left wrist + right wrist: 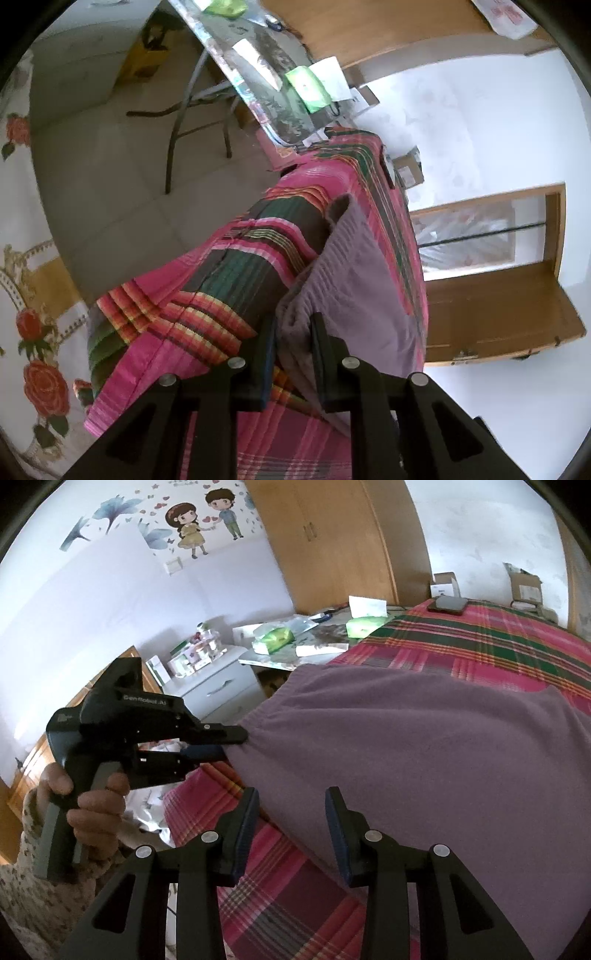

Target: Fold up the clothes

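The left tool [236, 744] is being held clamped on a bunched edge of the purple garment [424, 746], its fingers pinching the fabric as seen in both views; in the left wrist view the cloth is being gripped between the two pads [293, 343]. The left tool is being grasped by a hand [92, 805] with a patterned sleeve [26, 878] showing below it. The right tool [291, 830] is being held with its fingers apart, just over the near edge of the garment, and nothing is being gripped between them. The garment is being spread across a bed covered by a pink, green and orange plaid blanket [480, 638]. A dark phone [447, 604] is lying on the blanket's far end. Beyond the bed, a cluttered counter [314, 635] is carrying green packets [275, 638].
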`<state>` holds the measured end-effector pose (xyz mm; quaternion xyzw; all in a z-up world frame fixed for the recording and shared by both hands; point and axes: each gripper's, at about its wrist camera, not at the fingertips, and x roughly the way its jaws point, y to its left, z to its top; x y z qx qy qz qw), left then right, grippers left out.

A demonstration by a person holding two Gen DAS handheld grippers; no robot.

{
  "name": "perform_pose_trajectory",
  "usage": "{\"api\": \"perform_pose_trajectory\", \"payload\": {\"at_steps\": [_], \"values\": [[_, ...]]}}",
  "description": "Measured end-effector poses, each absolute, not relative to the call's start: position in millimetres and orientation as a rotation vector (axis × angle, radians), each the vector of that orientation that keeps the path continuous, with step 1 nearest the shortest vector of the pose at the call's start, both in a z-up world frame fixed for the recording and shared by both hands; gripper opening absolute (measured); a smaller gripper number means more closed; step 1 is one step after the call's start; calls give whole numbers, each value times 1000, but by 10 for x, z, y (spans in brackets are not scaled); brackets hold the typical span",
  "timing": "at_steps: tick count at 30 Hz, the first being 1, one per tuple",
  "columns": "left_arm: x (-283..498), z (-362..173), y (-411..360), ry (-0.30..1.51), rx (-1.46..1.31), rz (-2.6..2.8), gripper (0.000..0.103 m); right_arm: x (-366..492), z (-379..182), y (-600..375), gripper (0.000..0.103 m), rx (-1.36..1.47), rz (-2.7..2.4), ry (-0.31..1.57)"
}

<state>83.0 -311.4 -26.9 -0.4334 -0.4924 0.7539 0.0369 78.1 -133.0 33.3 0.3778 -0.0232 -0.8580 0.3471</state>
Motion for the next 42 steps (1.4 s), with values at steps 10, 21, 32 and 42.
{"api": "perform_pose_trajectory", "payload": {"at_steps": [10, 21, 32, 42], "values": [[830, -137, -3031, -1398, -1316, 2387, 20, 728, 371, -1204, 39, 975, -2288, -62], [771, 59, -2986, -1309, -1319, 2396, 20, 932, 423, -1808, 39, 799, -2247, 282], [736, 25, -3047, -1374, -1323, 2294, 20, 690, 288, -2344, 39, 863, -2238, 491], [708, -25, -3139, -1428, -1277, 2208, 26, 650, 246, -2514, 21, 849, -2292, 576]]}}
